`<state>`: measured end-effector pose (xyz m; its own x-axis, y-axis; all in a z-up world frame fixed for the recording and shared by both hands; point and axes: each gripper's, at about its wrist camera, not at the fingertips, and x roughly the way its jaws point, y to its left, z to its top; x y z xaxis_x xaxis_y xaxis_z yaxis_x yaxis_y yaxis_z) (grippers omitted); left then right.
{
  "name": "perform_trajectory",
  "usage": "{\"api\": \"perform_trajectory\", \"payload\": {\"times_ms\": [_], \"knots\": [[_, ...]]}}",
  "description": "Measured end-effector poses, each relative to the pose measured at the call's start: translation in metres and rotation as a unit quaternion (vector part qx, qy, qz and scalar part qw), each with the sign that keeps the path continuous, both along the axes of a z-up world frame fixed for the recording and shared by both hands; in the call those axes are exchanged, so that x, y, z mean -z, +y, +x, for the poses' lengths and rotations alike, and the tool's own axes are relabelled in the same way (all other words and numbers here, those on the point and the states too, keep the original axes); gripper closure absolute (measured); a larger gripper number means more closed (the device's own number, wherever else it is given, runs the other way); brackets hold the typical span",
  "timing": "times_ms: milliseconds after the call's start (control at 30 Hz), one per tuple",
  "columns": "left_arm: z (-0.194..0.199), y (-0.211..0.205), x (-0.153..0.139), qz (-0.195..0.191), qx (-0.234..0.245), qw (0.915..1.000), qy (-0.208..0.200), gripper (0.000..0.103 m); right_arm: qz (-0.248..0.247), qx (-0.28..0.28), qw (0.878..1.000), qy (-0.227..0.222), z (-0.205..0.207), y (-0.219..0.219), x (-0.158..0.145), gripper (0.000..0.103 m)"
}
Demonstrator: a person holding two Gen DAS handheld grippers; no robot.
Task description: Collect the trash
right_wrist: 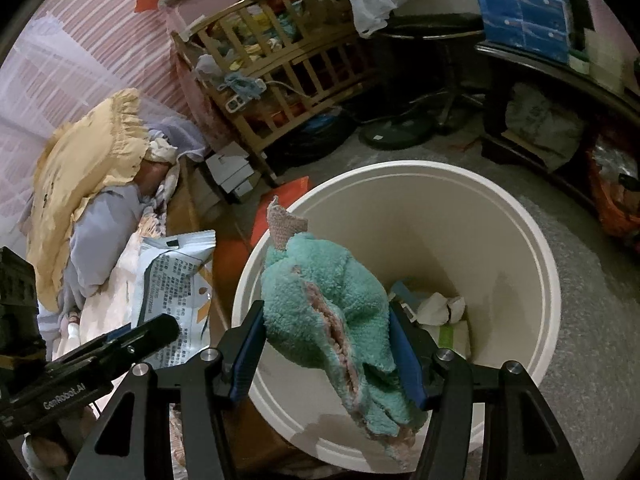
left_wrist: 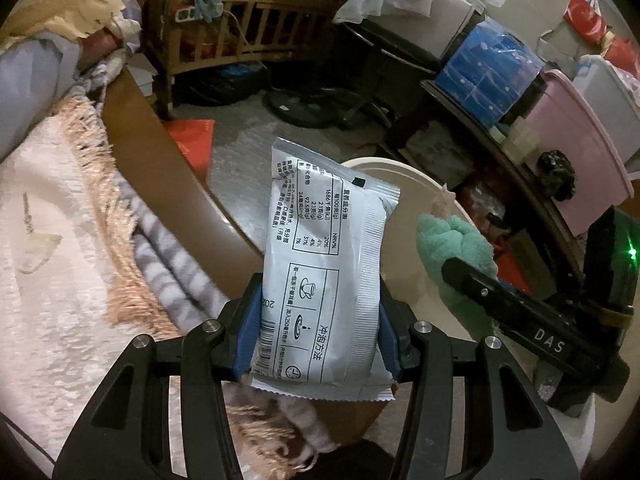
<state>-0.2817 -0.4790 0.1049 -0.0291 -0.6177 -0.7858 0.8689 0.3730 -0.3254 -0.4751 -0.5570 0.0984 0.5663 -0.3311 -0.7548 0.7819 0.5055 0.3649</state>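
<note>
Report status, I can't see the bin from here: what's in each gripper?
Left gripper shut on white packet. Right gripper shut on green sock, over the cream bin. Bin mouth clear, some trash inside.

We see grey speckled floor (right_wrist: 580,280), wooden crib (right_wrist: 288,72) stuffed with clutter, fan base (right_wrist: 396,132) beside it, dark shelf (left_wrist: 516,172) holding pink tub (left_wrist: 576,148), fringed blanket (left_wrist: 60,216) on bed.

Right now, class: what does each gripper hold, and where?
Left gripper: a silver packet, by its lower sides. Right gripper: a green cloth, around its middle.
</note>
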Motion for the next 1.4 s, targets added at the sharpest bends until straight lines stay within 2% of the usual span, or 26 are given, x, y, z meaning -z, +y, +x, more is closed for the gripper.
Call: {"api": "perform_trajectory", "payload": {"times_ms": [433, 600, 667, 733, 867, 933, 1100, 1300, 1400], "knots": [[-0.014, -0.021, 0.007, -0.004, 0.016, 0.9998, 0.012, 0.054, 0.003, 0.034, 0.999, 0.001, -0.019, -0.018, 0.004, 0.046], [-0.014, -0.020, 0.006, -0.022, 0.023, 0.9994, 0.014, 0.050, 0.021, 0.049, 0.999, -0.006, -0.022, -0.023, 0.009, 0.040], [-0.015, -0.019, 0.004, -0.025, 0.021, 0.9994, 0.008, 0.041, 0.025, 0.049, 0.998, -0.009, -0.023, -0.024, 0.010, 0.038], [-0.014, -0.016, 0.002, -0.031, 0.004, 0.9995, -0.006, 0.037, 0.023, 0.048, 0.999, -0.010, -0.024, -0.023, 0.009, 0.035], [-0.009, -0.006, -0.002, -0.025, -0.015, 0.9993, -0.022, 0.037, 0.018, 0.039, 0.999, -0.012, -0.023, -0.016, 0.006, 0.033], [-0.010, 0.002, -0.007, -0.025, -0.022, 0.9987, -0.037, 0.037, 0.009, 0.035, 0.999, -0.011, -0.023, -0.010, 0.004, 0.033], [-0.016, 0.031, -0.029, -0.037, -0.043, 0.9913, -0.119, 0.037, -0.049, 0.035, 0.998, -0.001, -0.021, 0.013, -0.014, 0.033], [-0.021, 0.073, -0.056, -0.093, -0.064, 0.9826, -0.148, 0.037, -0.122, 0.034, 0.992, 0.013, -0.012, 0.042, -0.046, 0.033], [-0.023, 0.087, -0.066, -0.105, -0.075, 0.9773, -0.168, 0.037, -0.155, 0.030, 0.987, 0.021, -0.005, 0.057, -0.060, 0.033]]}}
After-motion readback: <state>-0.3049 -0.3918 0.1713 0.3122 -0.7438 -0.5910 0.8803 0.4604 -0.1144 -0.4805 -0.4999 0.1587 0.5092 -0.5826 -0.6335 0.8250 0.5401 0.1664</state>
